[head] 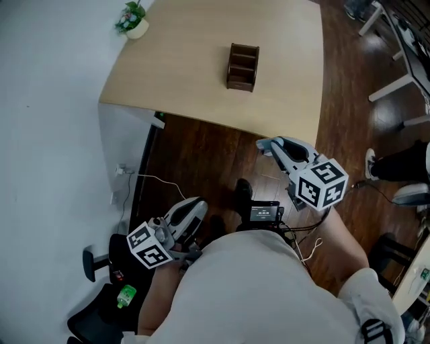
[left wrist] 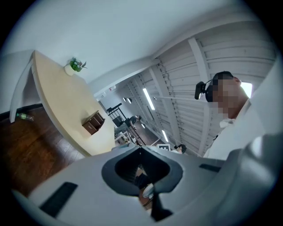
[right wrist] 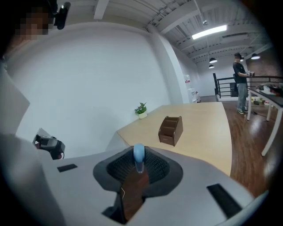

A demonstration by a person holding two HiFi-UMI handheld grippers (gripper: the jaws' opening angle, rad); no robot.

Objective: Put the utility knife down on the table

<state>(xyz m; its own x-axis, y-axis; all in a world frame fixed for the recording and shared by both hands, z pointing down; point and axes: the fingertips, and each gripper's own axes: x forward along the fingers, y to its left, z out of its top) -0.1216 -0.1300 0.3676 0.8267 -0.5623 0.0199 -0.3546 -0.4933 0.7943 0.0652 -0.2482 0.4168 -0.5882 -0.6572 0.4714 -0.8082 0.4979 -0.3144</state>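
Table [head: 201, 40] mostly free; organizer [head: 242, 66] mid & plant pot [head: 133, 20] far-left corner obstruct.

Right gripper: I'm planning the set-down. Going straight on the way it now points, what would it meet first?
Probably the bare table top, short of the brown desk organizer, though depth is unclear.

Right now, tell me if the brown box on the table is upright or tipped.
Upright: the box sits on its base on the table, slots up.

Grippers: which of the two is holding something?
The right gripper: a blue-tipped knife sits clamped between its jaws. The left gripper has its jaws together on nothing.
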